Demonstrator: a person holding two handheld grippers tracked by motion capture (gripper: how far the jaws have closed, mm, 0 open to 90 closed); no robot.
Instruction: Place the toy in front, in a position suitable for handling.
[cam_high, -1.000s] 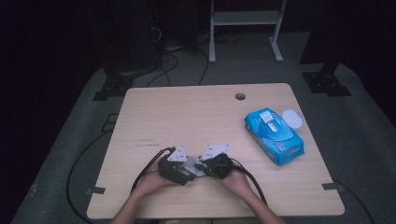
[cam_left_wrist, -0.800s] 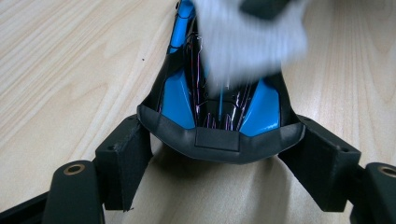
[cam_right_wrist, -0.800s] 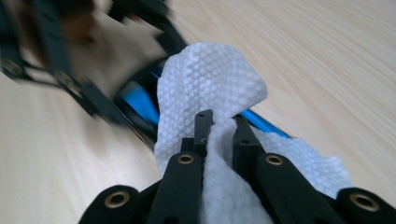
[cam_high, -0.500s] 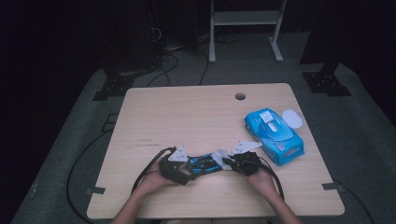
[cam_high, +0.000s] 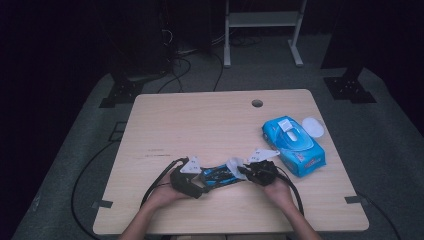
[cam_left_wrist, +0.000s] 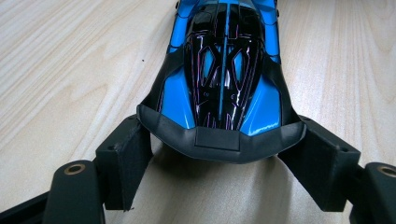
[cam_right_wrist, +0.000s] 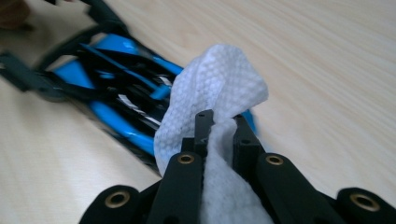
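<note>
A glossy blue and black toy racing car (cam_left_wrist: 223, 70) lies near the wooden table's (cam_high: 200, 125) front edge, its rear clamped by the left gripper (cam_left_wrist: 219, 154). The right gripper (cam_right_wrist: 219, 126) pinches a white wet wipe (cam_right_wrist: 215, 88) against the car's far end; wiping along the body likely follows

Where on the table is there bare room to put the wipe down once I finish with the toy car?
The far left half of the table, from the left edge across to the cable hole, is bare wood. The near right corner below the wipes pack is bare too. It is crowded at the near middle, where both hand-held grippers meet on the toy car.
</note>
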